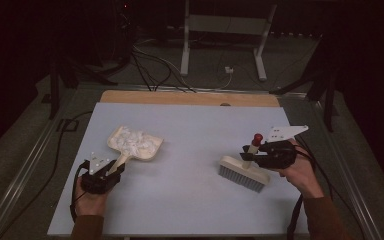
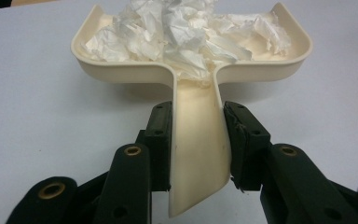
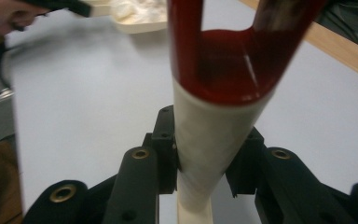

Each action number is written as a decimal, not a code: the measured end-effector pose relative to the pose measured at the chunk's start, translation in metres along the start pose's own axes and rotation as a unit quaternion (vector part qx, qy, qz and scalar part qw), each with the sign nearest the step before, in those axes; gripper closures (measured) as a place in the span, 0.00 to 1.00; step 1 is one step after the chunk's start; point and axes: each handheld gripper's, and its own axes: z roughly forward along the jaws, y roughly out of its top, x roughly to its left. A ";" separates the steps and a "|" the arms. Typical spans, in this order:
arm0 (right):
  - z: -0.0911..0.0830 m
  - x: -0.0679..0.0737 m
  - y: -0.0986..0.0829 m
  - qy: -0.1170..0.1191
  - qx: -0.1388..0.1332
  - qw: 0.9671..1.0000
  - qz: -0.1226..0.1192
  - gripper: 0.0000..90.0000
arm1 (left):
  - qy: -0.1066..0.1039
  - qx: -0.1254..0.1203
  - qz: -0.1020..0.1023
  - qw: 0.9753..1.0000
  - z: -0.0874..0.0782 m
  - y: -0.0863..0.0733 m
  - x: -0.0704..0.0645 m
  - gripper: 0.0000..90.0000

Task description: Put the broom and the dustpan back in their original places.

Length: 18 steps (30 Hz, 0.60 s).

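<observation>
The dustpan (image 2: 191, 70), at the table's (image 1: 190, 130) left, already holds the crumpled paper (image 2: 186, 32); our left gripper (image 2: 196, 140) clamps its handle, our right gripper (image 3: 205, 154) clamps the brush (image 1: 243, 172). We judge only emptying remains.

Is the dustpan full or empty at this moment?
Full. The dustpan holds a heap of crumpled white paper across its tray, and the left gripper is shut on its handle.

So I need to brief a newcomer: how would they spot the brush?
On the pale blue table, look to its right side. There the right gripper clamps the brush by its handle; its grey bristles and red-tipped handle set it apart from the cream dustpan.
</observation>
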 end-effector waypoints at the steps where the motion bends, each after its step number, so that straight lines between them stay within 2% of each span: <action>1: 0.001 -0.001 0.000 -0.007 -0.003 1.000 0.006 0.76 | 0.000 0.000 0.000 1.000 0.000 0.000 0.000 0.73; 3: 0.002 -0.001 0.000 -0.027 -0.009 0.999 0.021 0.75 | 0.000 0.000 0.000 1.000 0.000 0.000 0.000 0.73; 7: 0.008 0.005 0.002 -0.084 -0.003 0.996 0.020 0.73 | 0.000 -0.002 0.001 1.000 -0.001 0.000 0.000 0.73; 9: 0.009 0.006 0.002 -0.091 -0.009 0.995 0.025 0.72 | 0.000 -0.003 0.000 1.000 -0.001 0.000 0.000 0.73; 12: 0.012 0.007 0.002 -0.116 -0.015 0.992 0.038 0.72 | 0.001 -0.003 -0.001 1.000 -0.002 0.000 0.000 0.73; 14: 0.013 0.007 0.000 -0.140 -0.022 0.988 0.058 0.72 | 0.001 -0.004 -0.001 1.000 -0.002 0.000 0.000 0.73; 18: 0.015 0.007 -0.004 -0.165 -0.039 0.981 0.092 0.72 | 0.002 -0.004 -0.001 1.000 -0.002 0.000 0.000 0.73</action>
